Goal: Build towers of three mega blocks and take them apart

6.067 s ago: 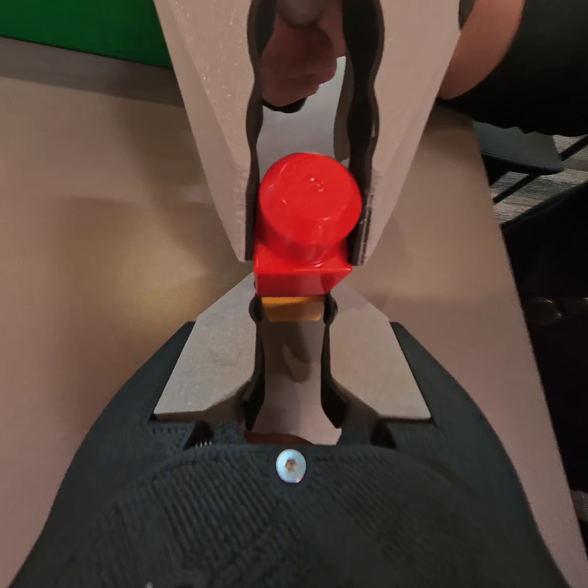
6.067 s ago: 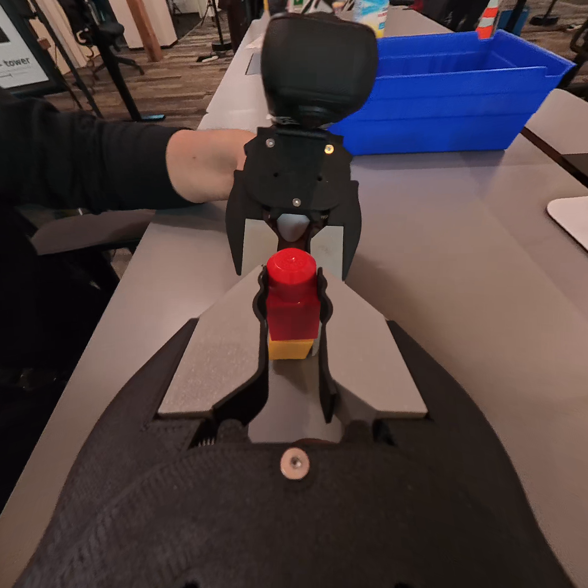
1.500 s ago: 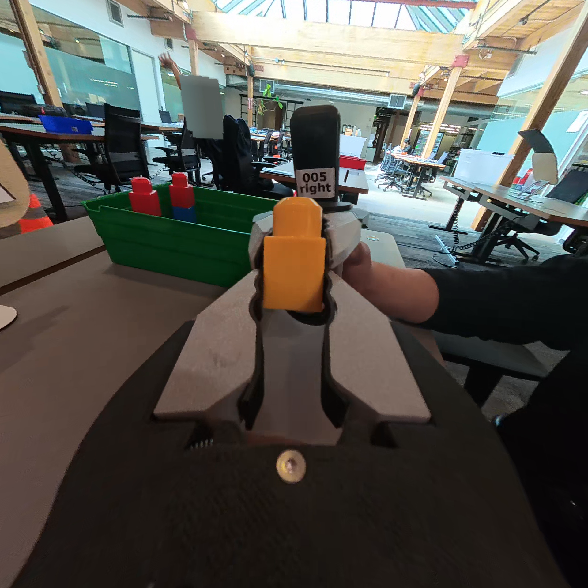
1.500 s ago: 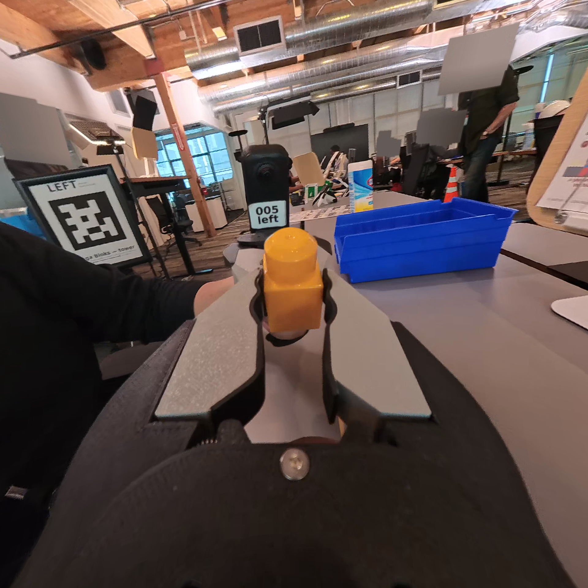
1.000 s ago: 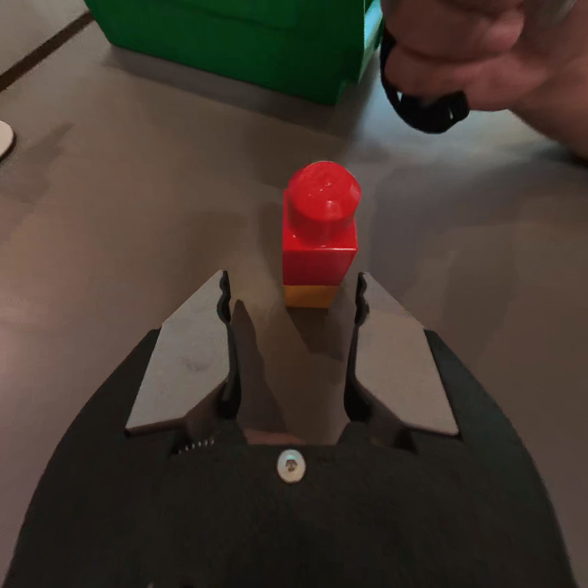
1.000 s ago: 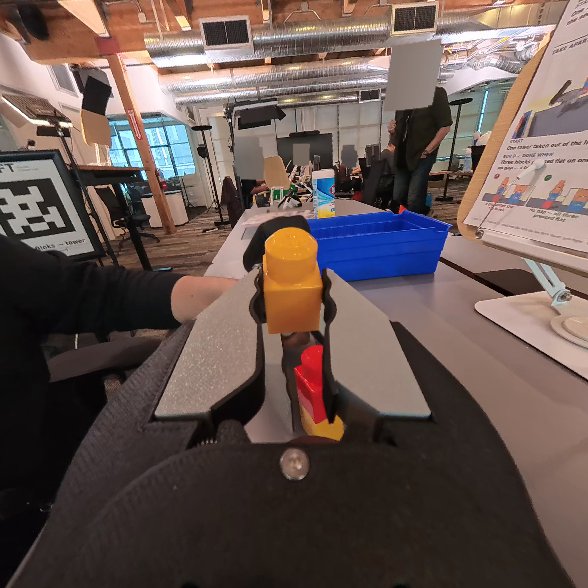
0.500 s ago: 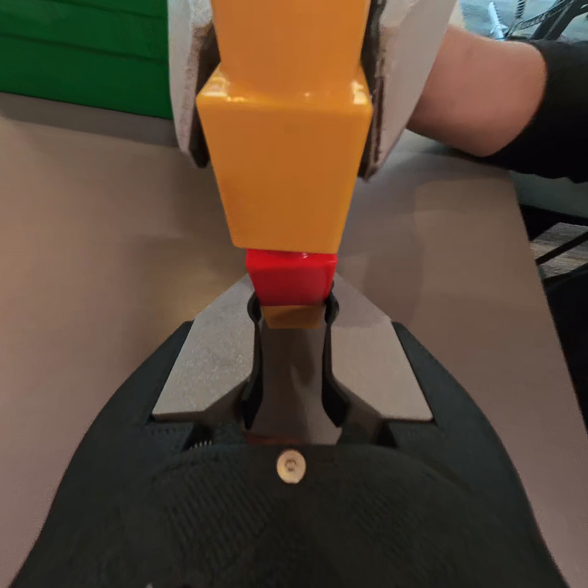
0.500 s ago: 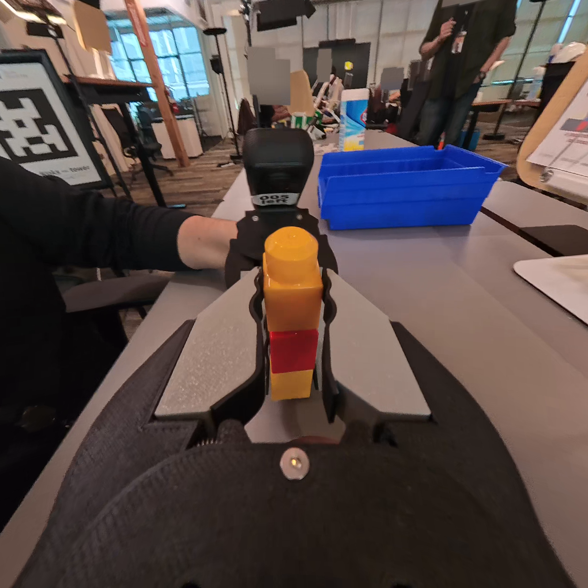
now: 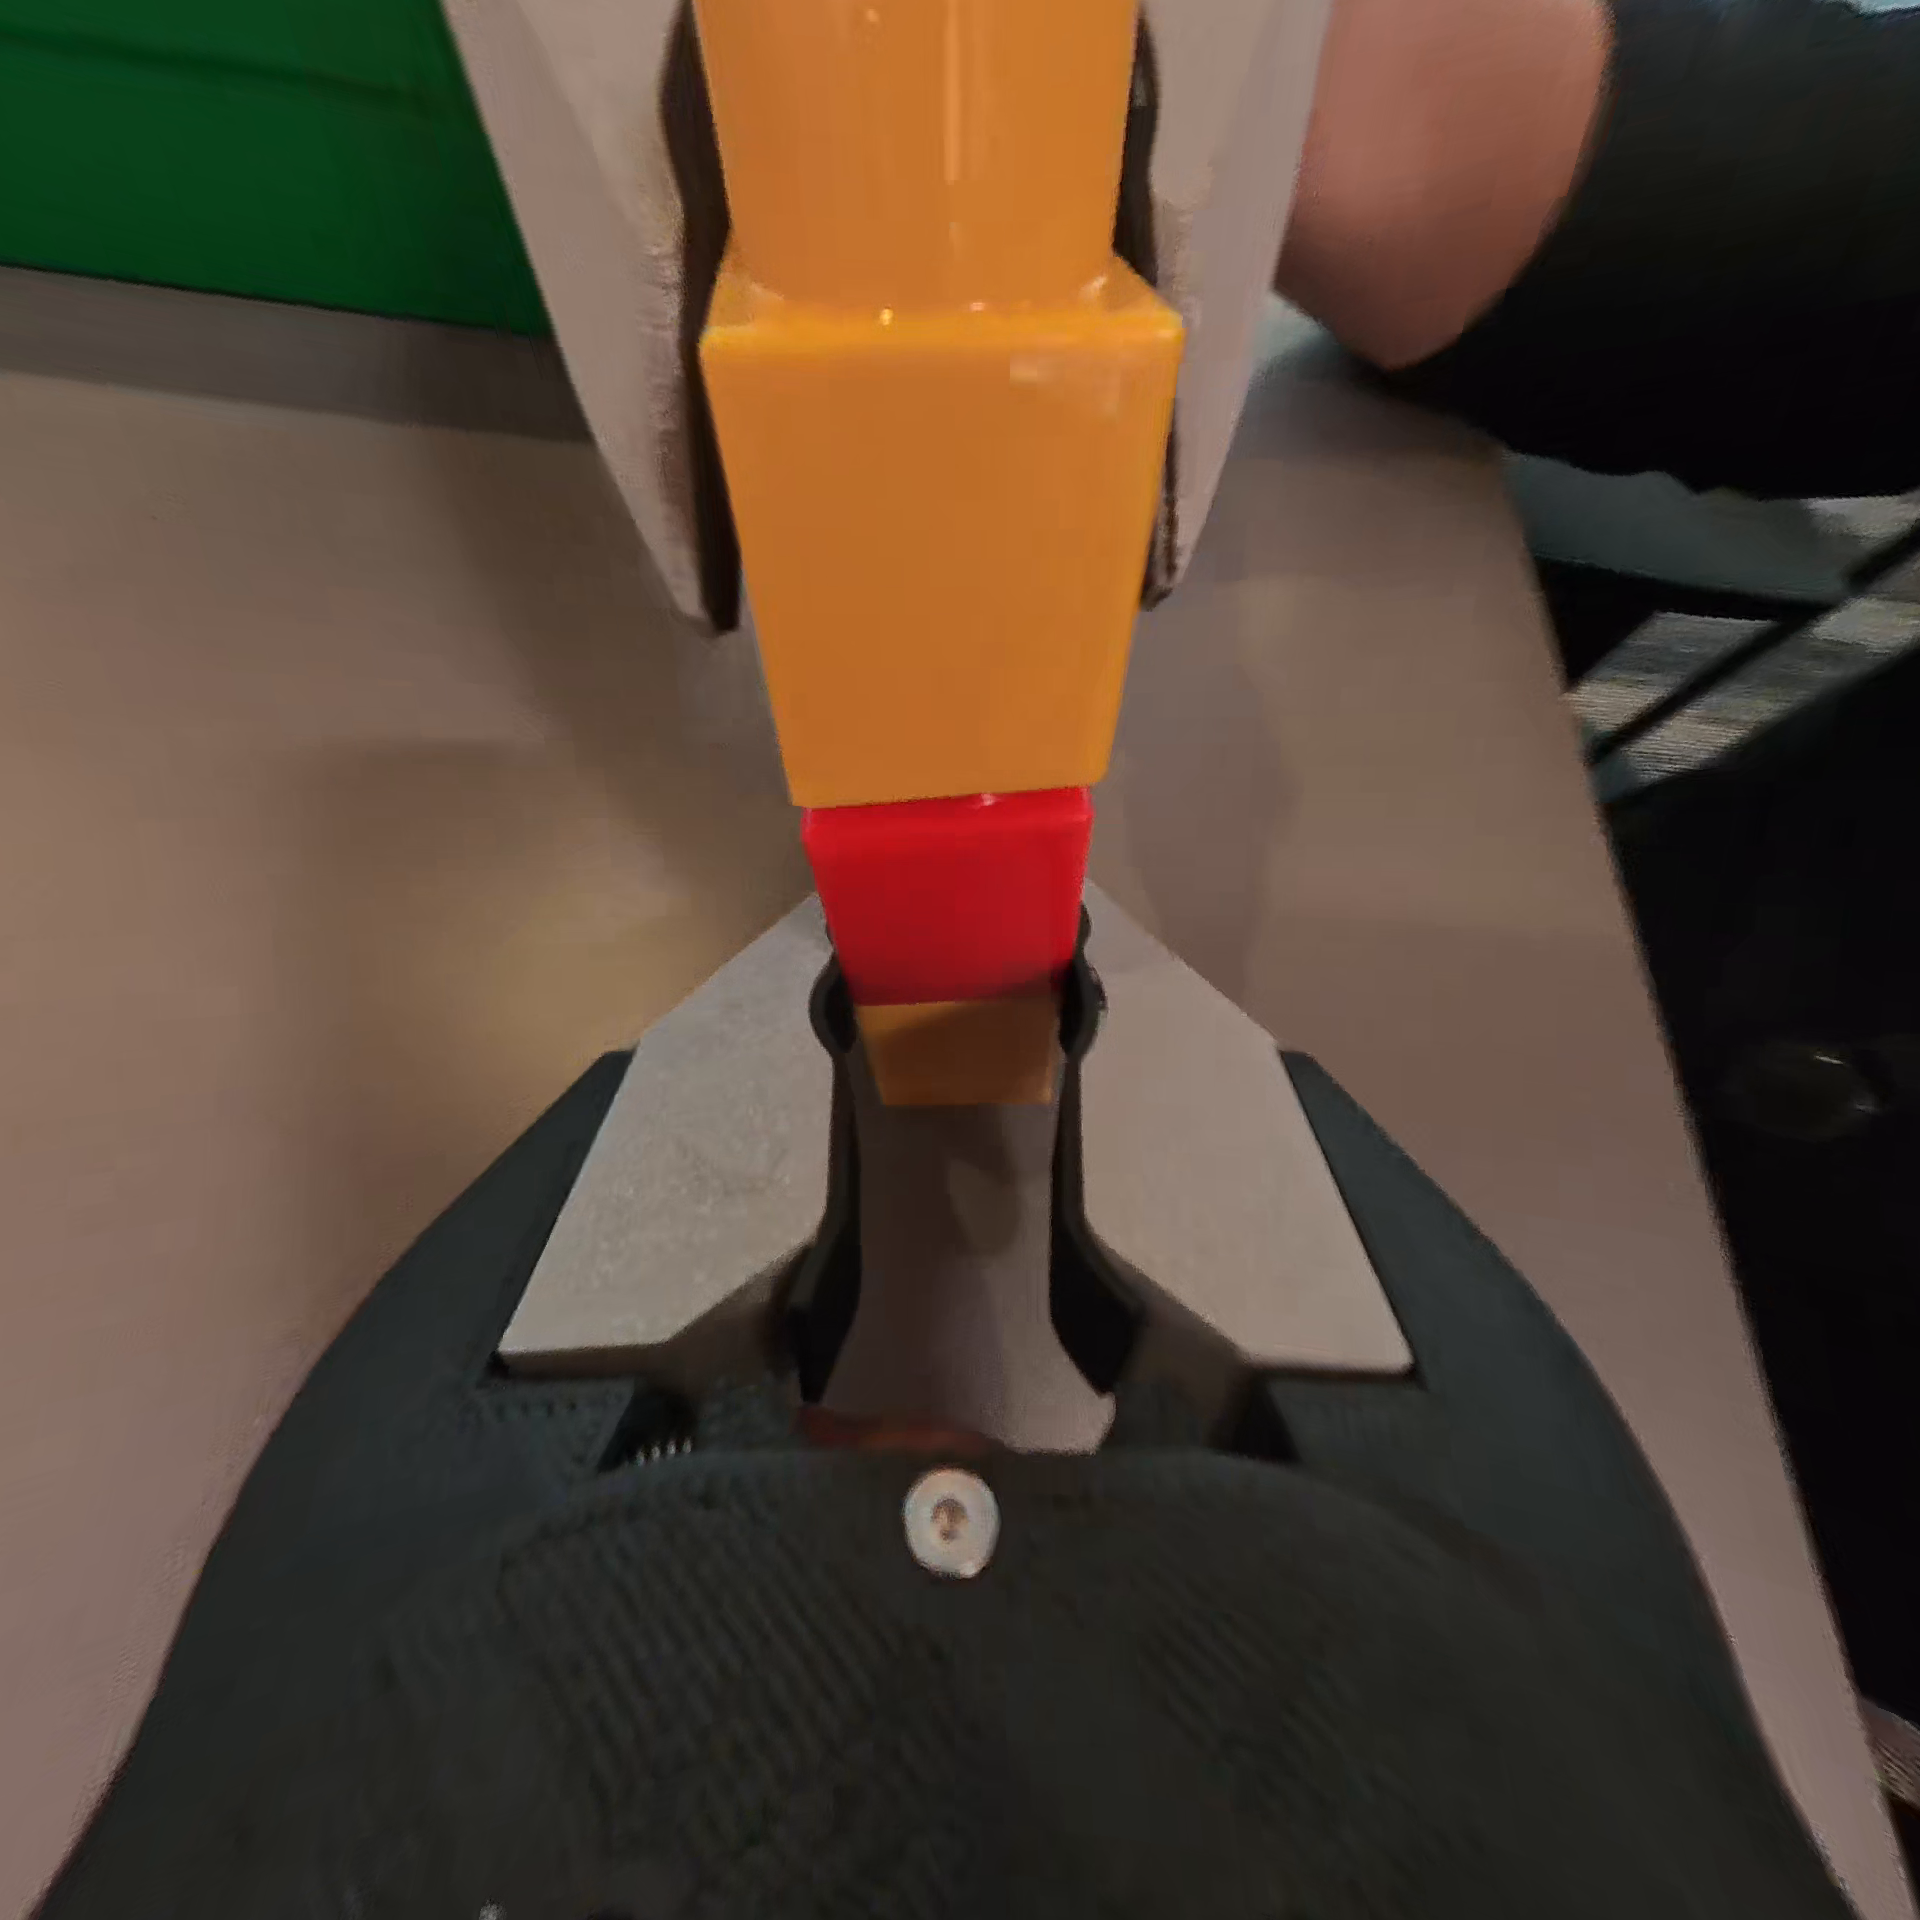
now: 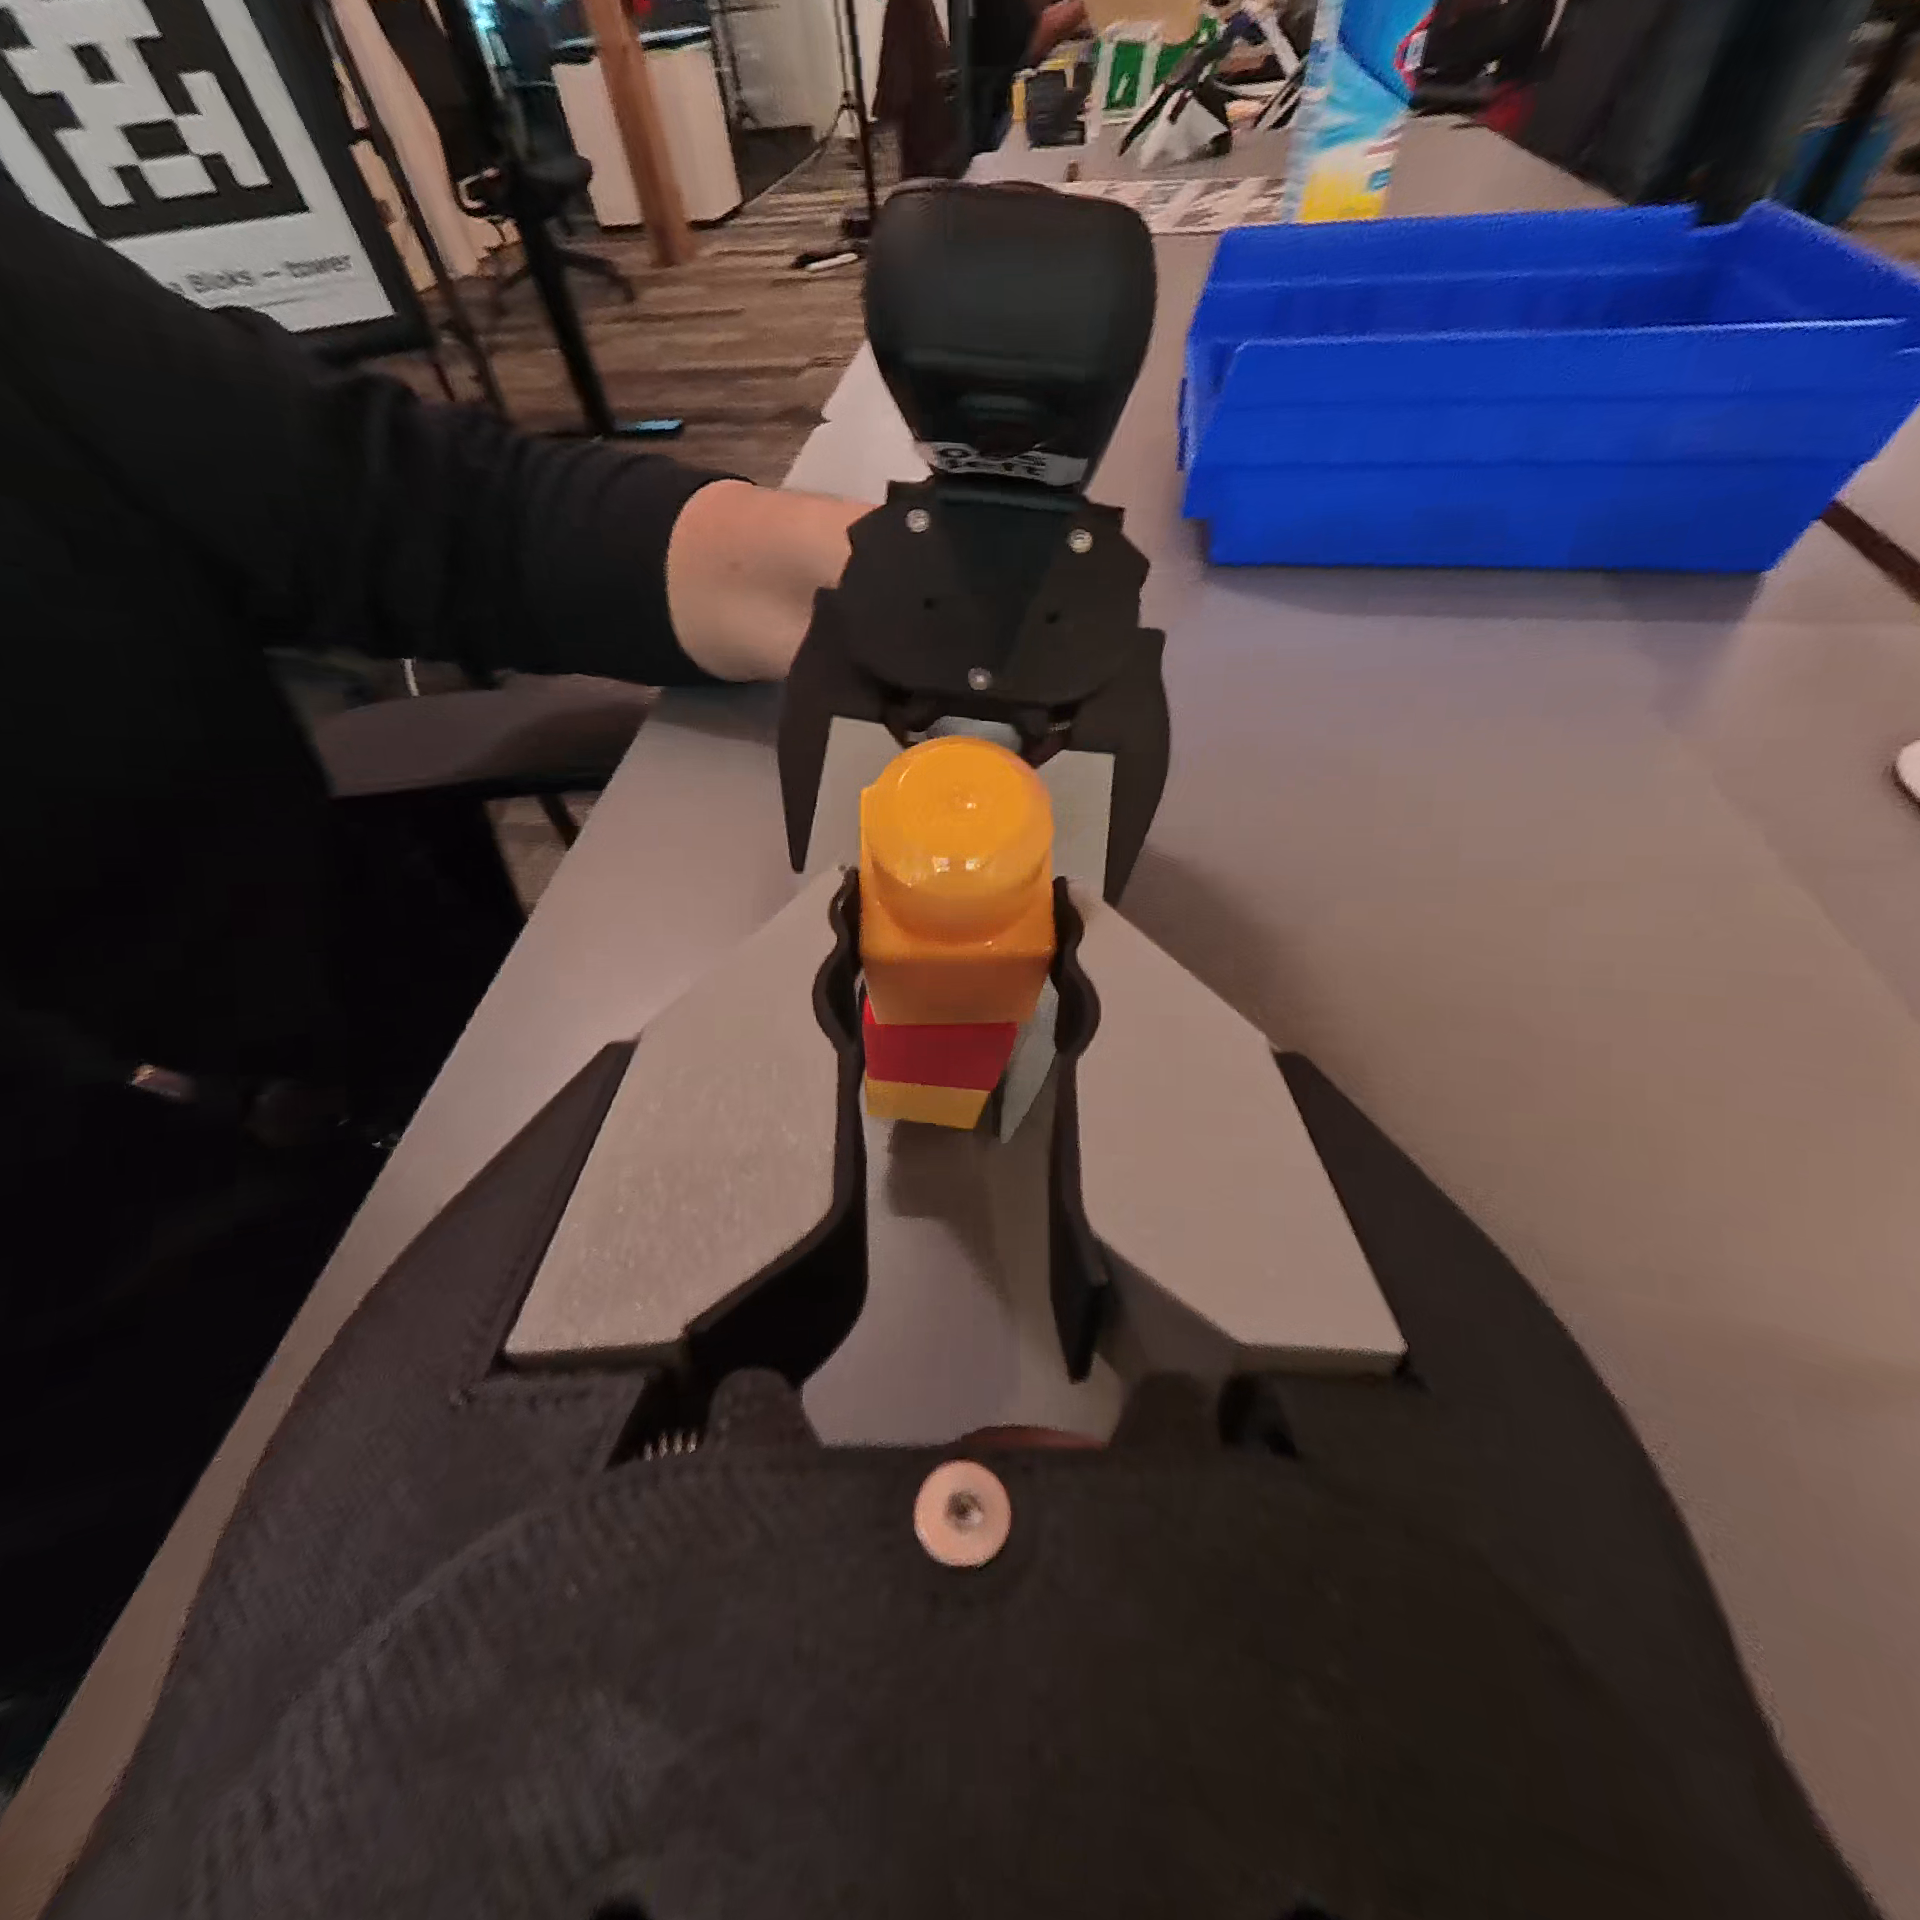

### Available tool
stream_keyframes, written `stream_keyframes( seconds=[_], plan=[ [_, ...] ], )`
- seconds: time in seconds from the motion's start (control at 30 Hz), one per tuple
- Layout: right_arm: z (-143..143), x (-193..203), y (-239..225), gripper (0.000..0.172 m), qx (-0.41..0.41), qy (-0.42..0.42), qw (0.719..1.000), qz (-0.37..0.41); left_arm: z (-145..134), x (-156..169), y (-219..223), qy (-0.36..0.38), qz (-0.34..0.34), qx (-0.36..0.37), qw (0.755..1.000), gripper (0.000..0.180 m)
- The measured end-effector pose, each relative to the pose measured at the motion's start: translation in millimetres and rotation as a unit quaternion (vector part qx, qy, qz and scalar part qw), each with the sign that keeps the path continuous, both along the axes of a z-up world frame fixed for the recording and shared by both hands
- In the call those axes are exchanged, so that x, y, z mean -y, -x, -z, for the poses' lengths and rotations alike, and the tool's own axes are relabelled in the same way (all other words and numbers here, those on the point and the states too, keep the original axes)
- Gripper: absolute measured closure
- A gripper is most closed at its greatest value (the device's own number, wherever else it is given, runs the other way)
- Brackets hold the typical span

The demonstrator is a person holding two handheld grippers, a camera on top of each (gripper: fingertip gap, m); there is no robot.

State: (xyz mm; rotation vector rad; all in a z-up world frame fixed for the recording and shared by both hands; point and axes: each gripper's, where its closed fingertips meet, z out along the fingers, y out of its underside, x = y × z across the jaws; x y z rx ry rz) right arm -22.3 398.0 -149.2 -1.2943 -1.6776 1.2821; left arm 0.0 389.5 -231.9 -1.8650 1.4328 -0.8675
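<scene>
A three-block tower stands on the table (image 10: pixel 1455 831) between the two facing grippers: orange bottom block (image 9: pixel 961 1049), red block (image 9: pixel 945 899) in the middle, orange top block (image 10: pixel 956 925). The left gripper (image 9: pixel 956 997) is closed narrowly at the seam of the bottom and red blocks, pads against their sides. The right gripper (image 10: pixel 954 956), from the opposite side and higher, clamps the top block. A blue bin (image 10: pixel 1538 416) sits beyond the left gripper, a green bin (image 9: pixel 229 156) behind the right one.
</scene>
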Motion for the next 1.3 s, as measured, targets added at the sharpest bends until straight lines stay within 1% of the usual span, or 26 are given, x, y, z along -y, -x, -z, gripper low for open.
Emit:
stream_keyframes(
  seconds=[0.03,0.13,0.27,0.43,0.6,0.7,0.8,0.97,1.0,1.03,1.07,1.1,1.13,1.17,1.2,1.27,1.3],
  plan=[
    [0,1,0,0.139,0.001,0.002,1.0,-0.002,-1,4,-1,0.009,0.008,0.006,1.0,0.145],
    [4,-3,2,0.139,0.016,-0.006,1.0,0.011,0,1,2,0.012,0.001,0.005,1.0,0.144],
    [11,-13,5,0.139,0.037,0.002,0.998,0.043,6,-15,8,-0.021,-0.043,-0.03,0.998,0.145],
    [14,-4,-2,0.139,0.054,-0.011,0.998,0.022,7,-9,8,-0.04,-0.032,-0.053,0.997,0.145],
    [14,-3,0,0.139,0.052,-0.008,0.998,0.02,7,-7,8,-0.031,-0.026,-0.042,0.998,0.145],
    [16,5,-3,0.139,0.055,-0.008,0.998,-0.005,6,2,6,-0.019,-0.001,-0.031,0.999,0.145],
    [19,5,-4,0.138,0.065,-0.007,0.998,-0.004,4,5,8,-0.006,0.007,-0.023,1.0,0.145],
    [16,-4,8,0.139,0.035,0.009,0.999,0.02,4,-4,9,-0.01,-0.018,-0.019,1.0,0.144],
    [21,-5,13,0.129,0.04,0.006,0.999,0.028,0,-7,8,-0.014,-0.026,-0.011,1.0,0.144],
    [30,-7,18,0.106,0.053,0.005,0.998,0.037,-4,-9,7,-0.015,-0.032,-0.001,0.999,0.145],
    [39,-5,22,0.099,0.072,0.006,0.997,0.035,-10,-10,6,-0.016,-0.036,0.009,0.999,0.145],
    [41,2,25,0.109,0.076,0.014,0.997,0.019,-12,-11,7,-0.021,-0.039,0.012,0.999,0.145],
    [43,1,27,0.109,0.081,0.002,0.997,0.021,-9,-12,10,-0.029,-0.041,0.001,0.999,0.145],
    [42,0,27,0.115,0.077,-0.013,0.997,0.024,-8,-13,13,-0.031,-0.047,0.0,0.998,0.145],
    [37,-1,26,0.136,0.064,-0.02,0.997,0.028,-7,-14,14,-0.024,-0.054,0.004,0.998,0.145],
    [12,-4,26,0.136,0.011,-0.002,0.999,0.037,-8,-17,15,-0.009,-0.068,0.022,0.997,0.143],
    [-2,-6,23,0.136,-0.017,0.01,0.999,0.041,-8,-20,16,-0.006,-0.076,0.023,0.997,0.135]
  ],
)
